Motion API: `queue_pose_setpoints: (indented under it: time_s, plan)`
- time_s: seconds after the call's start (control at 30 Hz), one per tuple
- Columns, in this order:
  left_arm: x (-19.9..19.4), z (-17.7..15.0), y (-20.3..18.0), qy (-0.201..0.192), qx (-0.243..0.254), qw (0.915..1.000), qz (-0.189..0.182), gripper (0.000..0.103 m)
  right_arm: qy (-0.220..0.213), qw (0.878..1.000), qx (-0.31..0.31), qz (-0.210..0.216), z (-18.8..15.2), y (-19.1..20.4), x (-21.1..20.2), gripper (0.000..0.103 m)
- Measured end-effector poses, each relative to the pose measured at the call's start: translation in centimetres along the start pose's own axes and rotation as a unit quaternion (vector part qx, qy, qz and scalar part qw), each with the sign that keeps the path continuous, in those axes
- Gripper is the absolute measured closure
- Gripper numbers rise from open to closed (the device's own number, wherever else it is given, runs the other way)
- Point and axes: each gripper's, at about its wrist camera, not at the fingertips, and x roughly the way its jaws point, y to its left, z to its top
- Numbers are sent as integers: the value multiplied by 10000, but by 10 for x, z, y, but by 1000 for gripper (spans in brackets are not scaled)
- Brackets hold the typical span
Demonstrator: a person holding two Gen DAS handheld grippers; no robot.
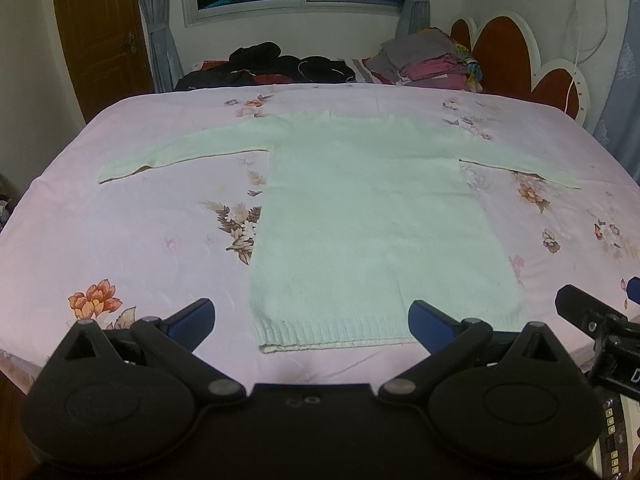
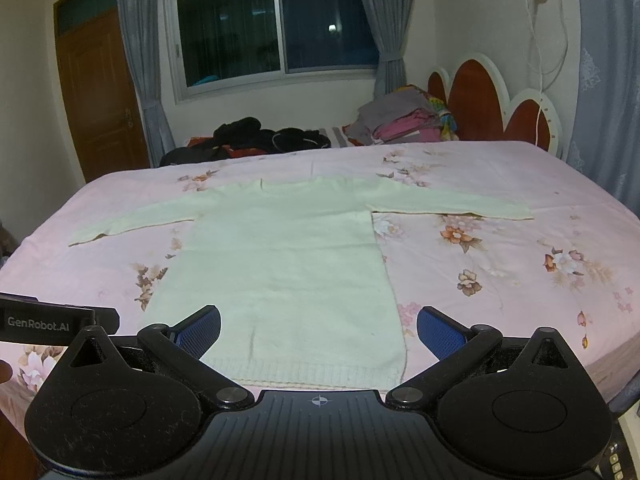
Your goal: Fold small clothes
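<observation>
A pale green sweater [image 1: 360,208] lies flat on the bed [image 1: 140,240], front down or up I cannot tell, with its body running toward the cameras and both sleeves stretched straight out to the sides. Its ribbed hem [image 1: 332,336] is at the near edge of the bed, just ahead of both tools. Nothing is folded yet — the job looks to be at its very start, with the garment spread and smoothed but no crease made.

The left gripper [image 1: 312,324] hovers over the hem with its jaws spread wide and nothing between them. The right gripper [image 2: 318,332] does the same near the hem's right corner, jaws wide apart and empty. Neither appears to touch the knit.

The likely first fold brings a sleeve [image 2: 448,206] in across the body, so each tool would have to travel out to a cuff, come down low enough to pinch the single layer of knit without catching the flowered sheet under it, and carry it inward. The knit looks soft and may stretch or drag if pulled from one point.

No basket or box is in view. At the far side of the bed sit a dark heap of clothes [image 1: 280,66] and a stack of folded clothes [image 1: 432,62] — loose on the bed, not in anything.
</observation>
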Motion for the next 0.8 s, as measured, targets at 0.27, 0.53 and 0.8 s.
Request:
queue_pose_setpoints:
  time_s: [0.27, 0.53, 0.8]
  plan:
    - [4, 1, -3, 49, 23, 10000, -5, 0, 28, 10000, 32, -20, -1, -4, 2, 0]
    - [10, 2, -7, 104, 23, 9999, -13, 0, 46, 10000, 63, -46, -1, -9, 5, 0]
    - [18, 7, -10, 157, -7, 9999, -8, 0, 86, 9998, 84, -154, 1, -19, 13, 0]
